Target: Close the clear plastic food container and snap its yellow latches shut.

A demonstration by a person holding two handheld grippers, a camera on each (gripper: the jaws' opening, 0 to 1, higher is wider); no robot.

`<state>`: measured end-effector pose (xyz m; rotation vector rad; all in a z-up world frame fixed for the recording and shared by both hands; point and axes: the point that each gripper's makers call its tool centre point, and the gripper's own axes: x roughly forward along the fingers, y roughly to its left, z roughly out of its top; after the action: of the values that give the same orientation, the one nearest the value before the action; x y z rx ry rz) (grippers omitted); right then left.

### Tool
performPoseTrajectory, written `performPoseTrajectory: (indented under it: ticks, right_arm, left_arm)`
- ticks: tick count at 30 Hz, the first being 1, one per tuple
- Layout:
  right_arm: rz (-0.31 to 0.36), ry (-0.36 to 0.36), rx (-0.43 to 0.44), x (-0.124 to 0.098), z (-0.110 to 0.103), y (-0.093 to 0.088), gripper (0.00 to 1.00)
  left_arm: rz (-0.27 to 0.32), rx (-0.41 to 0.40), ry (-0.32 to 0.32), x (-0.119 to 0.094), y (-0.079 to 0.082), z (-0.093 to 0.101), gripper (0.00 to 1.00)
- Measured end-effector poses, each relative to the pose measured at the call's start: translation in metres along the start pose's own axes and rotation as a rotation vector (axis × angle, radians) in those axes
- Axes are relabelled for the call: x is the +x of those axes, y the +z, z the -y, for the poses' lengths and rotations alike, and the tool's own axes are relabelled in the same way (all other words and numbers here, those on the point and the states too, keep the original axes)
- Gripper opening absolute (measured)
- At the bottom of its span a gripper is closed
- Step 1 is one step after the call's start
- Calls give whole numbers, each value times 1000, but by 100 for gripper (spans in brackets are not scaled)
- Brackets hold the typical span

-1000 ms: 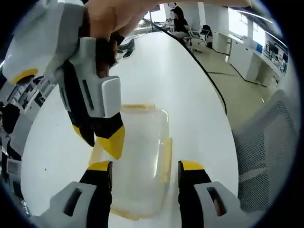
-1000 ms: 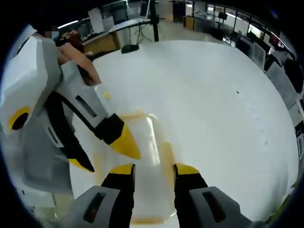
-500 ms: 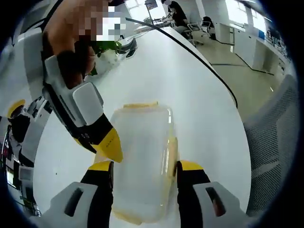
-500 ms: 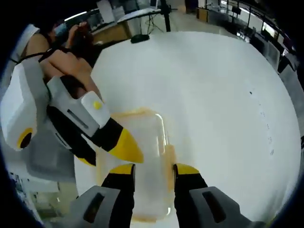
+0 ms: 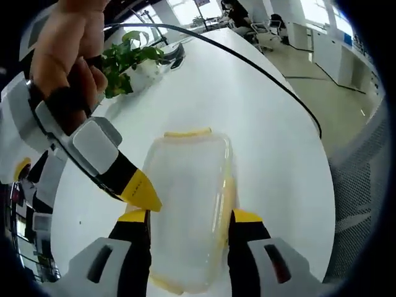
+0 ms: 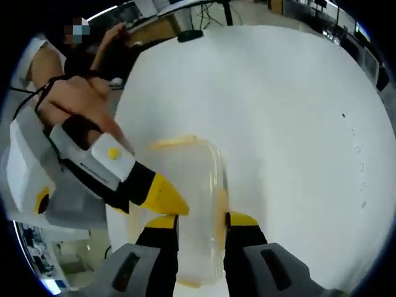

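Note:
A clear plastic container (image 5: 189,198) with its lid on lies on the white table (image 5: 204,80). Yellow latches show at its far end (image 5: 187,132) and along its right side (image 5: 228,195); I cannot tell whether they are snapped down. My left gripper (image 5: 189,218) hovers open over the container's near end. The right gripper's yellow fingertip (image 5: 141,192), held by a hand, points at the container's left edge. In the right gripper view the container (image 6: 189,198) lies under my open right gripper (image 6: 202,221), and the left gripper's yellow fingertip (image 6: 166,197) reaches its left edge.
A potted plant (image 5: 124,68) and a black cable (image 5: 247,62) lie on the table beyond the container. A mesh chair (image 5: 362,204) stands off the table's right edge. A person (image 6: 80,93) is at the left, and a black stand base (image 6: 190,36) sits at the far edge.
Both views have pulled back and tilted, so more of the container shows. In each view the other gripper's yellow tip has dropped lower against the container's left edge.

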<state>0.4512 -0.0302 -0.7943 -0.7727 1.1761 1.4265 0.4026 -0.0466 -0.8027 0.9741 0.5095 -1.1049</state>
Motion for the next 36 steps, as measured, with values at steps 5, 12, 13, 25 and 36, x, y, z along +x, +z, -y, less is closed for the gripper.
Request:
performPoseTrajectory:
  ticks: [5,12,13,25,36]
  right_arm:
    - [14,-13,10,-1,1,-2,26]
    - [43,-27,10,-2,2,-5,27]
    - [48,-29,8,-3,1,-6,28]
    - [114,-77,56,-5,2,-8,29]
    - [164,-118,150,-8,3,-9,31]
  left_arm:
    - [9,-3,4,0,3,1,48]
    - [6,7,1,0,5,3,49]
    - [4,9,4,0,6,3,49]
    - [-7,23,7,0,9,2,51]
    - [13,-8,-52,-3,12,-1,51]
